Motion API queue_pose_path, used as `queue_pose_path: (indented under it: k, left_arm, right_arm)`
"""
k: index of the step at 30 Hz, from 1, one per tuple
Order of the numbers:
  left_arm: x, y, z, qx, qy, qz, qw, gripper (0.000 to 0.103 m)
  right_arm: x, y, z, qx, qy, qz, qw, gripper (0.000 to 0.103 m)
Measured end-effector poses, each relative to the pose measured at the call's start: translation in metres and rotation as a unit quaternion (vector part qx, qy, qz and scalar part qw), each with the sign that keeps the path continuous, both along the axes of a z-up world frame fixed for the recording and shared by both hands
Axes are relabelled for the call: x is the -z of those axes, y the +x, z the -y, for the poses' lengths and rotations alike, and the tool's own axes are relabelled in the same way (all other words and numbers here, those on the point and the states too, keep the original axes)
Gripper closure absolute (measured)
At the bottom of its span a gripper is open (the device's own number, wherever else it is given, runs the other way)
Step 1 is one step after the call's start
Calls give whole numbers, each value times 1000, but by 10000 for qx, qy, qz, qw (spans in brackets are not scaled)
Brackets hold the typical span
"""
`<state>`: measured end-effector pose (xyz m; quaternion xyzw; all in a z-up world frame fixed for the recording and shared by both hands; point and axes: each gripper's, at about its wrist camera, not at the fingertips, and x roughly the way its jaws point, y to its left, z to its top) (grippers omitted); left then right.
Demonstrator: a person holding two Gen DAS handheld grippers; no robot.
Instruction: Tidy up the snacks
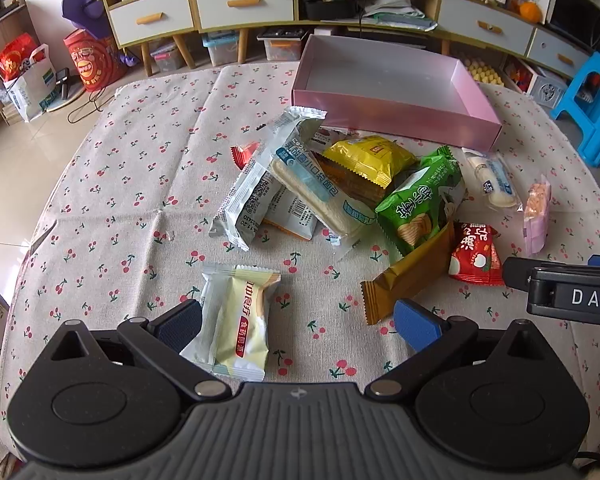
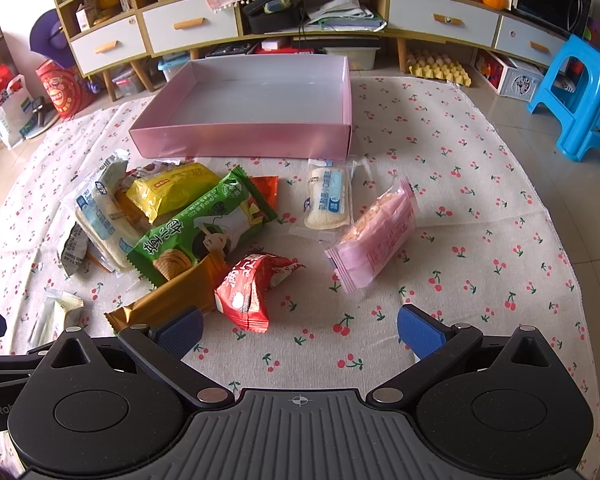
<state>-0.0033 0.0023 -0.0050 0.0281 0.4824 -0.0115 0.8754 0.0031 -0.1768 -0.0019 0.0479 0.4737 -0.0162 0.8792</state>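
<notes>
We had both tools low over the worktop (image 1: 112, 184), its cherry-print cloth strewn with snacks. The left hand-held gripper (image 1: 298, 326) stood wide open with nothing clamped; the cream-coloured bread packet (image 1: 240, 320) lay just inside its left finger (image 1: 180, 326), touching or nearly so, with most of the gap to the other finger bare. The packet's long axis ran roughly along the fingers, away from us toward the pile, tilted slightly right. The right hand-held gripper (image 2: 300, 330) was equally wide open and held nothing; the red packet (image 2: 252, 290) lay just ahead of its left finger (image 2: 180, 330), and the pink wafer pack (image 2: 374, 240) farther ahead, slanting up to the right.

The pink box (image 2: 240, 142) sat empty beyond the heap, open side up, so we judged nothing sorted yet. The cream packet was nearest the left tool, and we reckoned that a small shift left to centre it would let the fingers close across its short width.
</notes>
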Motion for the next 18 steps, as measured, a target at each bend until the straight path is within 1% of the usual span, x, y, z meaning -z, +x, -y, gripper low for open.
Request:
queue_pose_path:
  k: [18]
  left_arm:
    - [1,-1,1,3,-6,-11,10000,1]
  right_arm:
    - [1,0,-1,-12,-7,-20,10000,0]
